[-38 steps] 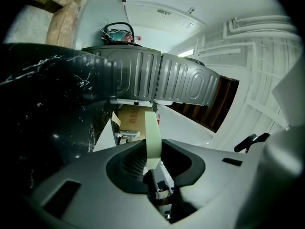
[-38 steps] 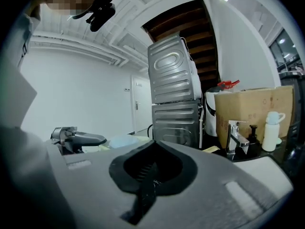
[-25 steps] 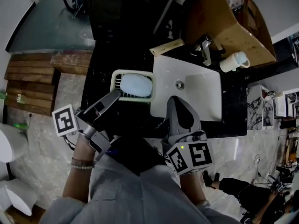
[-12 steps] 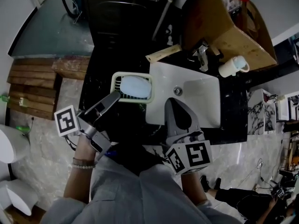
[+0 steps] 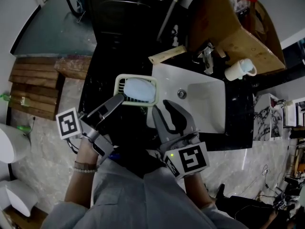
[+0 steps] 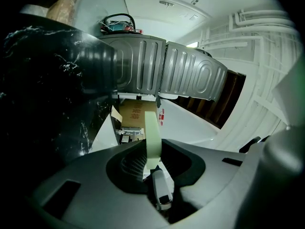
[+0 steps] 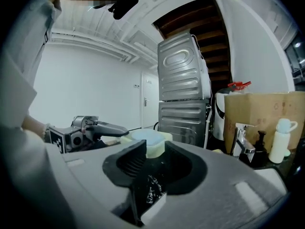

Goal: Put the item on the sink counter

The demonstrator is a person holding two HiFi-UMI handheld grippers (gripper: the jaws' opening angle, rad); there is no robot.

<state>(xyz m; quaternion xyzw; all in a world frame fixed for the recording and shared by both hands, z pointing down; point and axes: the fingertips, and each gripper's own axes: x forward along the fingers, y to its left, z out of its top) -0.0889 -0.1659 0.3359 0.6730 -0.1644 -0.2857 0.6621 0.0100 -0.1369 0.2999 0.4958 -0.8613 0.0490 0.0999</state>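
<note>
A pale green soap dish with a light blue soap hangs over the black sink counter, just left of the white basin. My left gripper is shut on the dish's near rim. In the left gripper view that rim stands edge-on between the pads of the left gripper. My right gripper hovers at the basin's near left corner; its jaws are opening and nothing is between them. In the right gripper view the dish and soap lie just beyond the right gripper.
A faucet and a white bottle stand behind the basin, with a cardboard box beyond them. A dark grey appliance sits behind the counter. Wooden steps lie at the left. My own body fills the bottom of the head view.
The right gripper's jaws have gone from shut to spread, and it has shifted a little left towards the dish. The left gripper and the dish have barely moved.
</note>
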